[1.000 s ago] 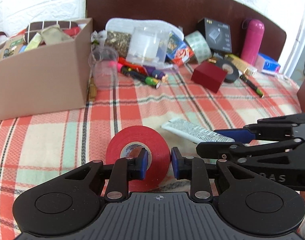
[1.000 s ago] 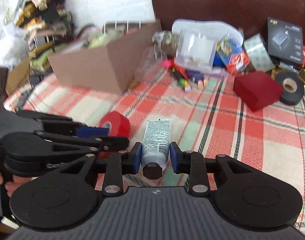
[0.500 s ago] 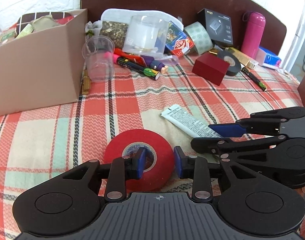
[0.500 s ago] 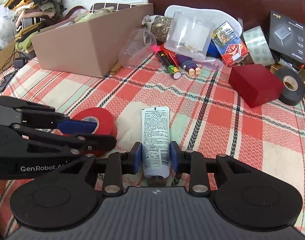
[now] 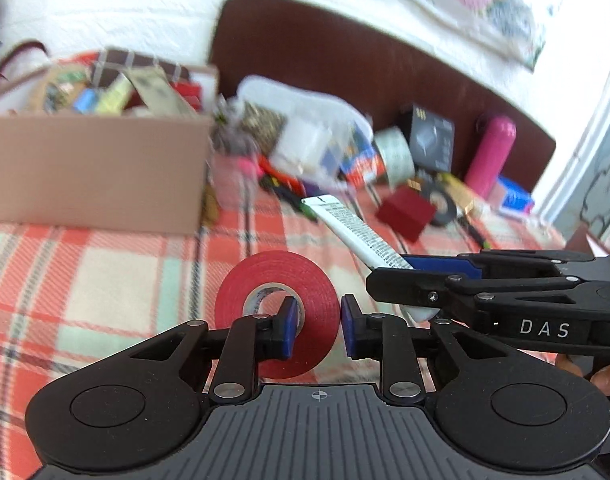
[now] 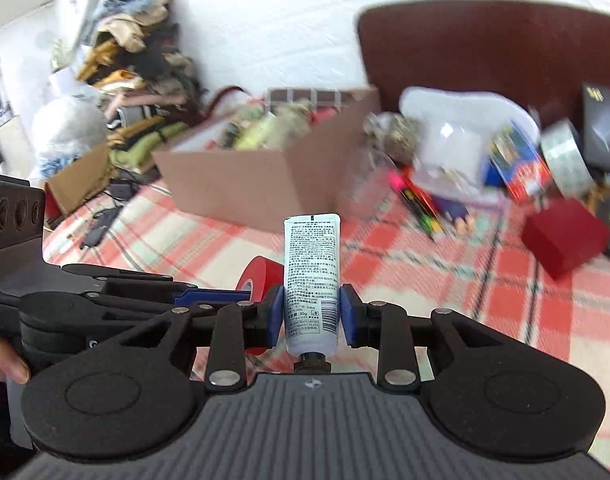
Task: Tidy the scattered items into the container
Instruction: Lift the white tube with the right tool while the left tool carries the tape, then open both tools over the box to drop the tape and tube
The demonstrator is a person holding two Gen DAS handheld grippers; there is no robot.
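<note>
- Checked red, cream and green cloth is spread over the bed-like surface, backed by a dark brown headboard and a white wall; both views are blurred away from the tongs.
- One roll of red plastic tape is gripped by the left tongs: one blue pad sits inside the core and the other outside the rim, so the roll's wall is pinched and it is held upright, clear of the cloth.
- One white squeeze tube with black print is clamped by the right tongs near its dark cap, crimped end pointing forward, seemingly so it can be carried end-first.
- One open brown cardboard box, taken as the container, stands ahead and to the left, already heaped with packets; neither held item is in it.
- Elsewhere on the cloth can be counted one dark red box, one black tape roll, one pale patterned tape roll, one pink flask and one black carton.
- Markers and a clear cup beside the box are too blurred to count.
</note>
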